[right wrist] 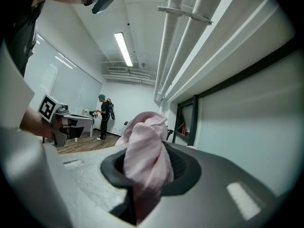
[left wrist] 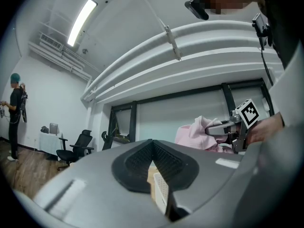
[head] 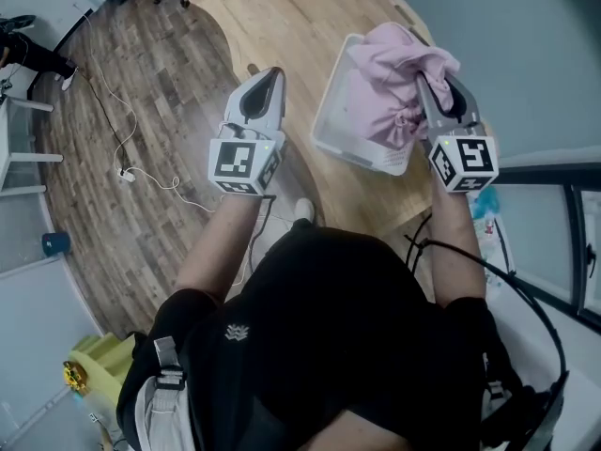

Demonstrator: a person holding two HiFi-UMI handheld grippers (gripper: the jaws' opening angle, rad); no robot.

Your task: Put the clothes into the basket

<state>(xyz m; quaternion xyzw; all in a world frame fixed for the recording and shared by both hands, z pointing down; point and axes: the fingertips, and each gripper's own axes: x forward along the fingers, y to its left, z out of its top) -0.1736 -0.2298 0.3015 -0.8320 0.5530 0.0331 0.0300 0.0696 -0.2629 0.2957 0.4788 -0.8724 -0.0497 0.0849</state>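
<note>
A pink garment (head: 399,78) hangs bunched over the white basket (head: 334,125), which sits on the wooden table (head: 272,17). My right gripper (head: 439,85) is shut on the garment's upper folds and holds it above the basket's right side. In the right gripper view the pink cloth (right wrist: 145,148) fills the space between the jaws and drapes down over them. My left gripper (head: 269,83) hovers left of the basket, over the table's edge, with its tips together and nothing in them. The left gripper view shows its jaws (left wrist: 152,144) meeting, and the garment (left wrist: 194,132) beyond them.
A white cable (head: 122,144) runs across the wood floor at the left, and a blue cup (head: 54,243) stands near it. A person (left wrist: 15,113) stands far off across the room, beside an office chair (left wrist: 78,146). A window frame (head: 563,242) runs along the right.
</note>
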